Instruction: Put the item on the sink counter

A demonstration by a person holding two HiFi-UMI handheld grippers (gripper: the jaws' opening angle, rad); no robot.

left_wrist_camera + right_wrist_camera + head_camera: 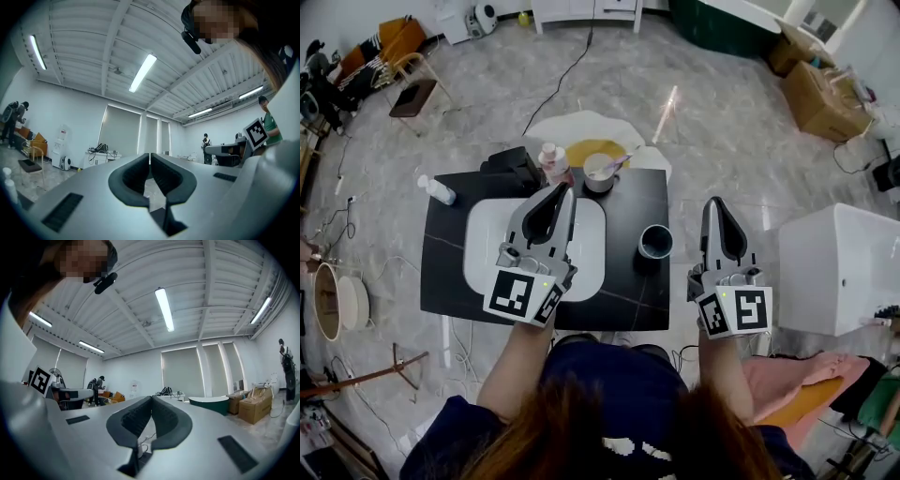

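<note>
The left gripper [565,189] is held shut and empty over the basin [590,230], which is partly hidden by it. The right gripper [712,202], likewise shut and empty, is held right of the basin, beyond the counter [442,281]. A cup [656,242] is seen on the counter just right of the basin.

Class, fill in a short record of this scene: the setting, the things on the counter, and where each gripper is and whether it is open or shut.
Setting: black counter with a white sink set in it
Back edge: bottle and light cup
Left back corner: small bottle
Right side: grey cup
Left gripper: above the sink, shut, nothing between the jaws
Right gripper: off the counter's right edge, shut, nothing between the jaws
</note>
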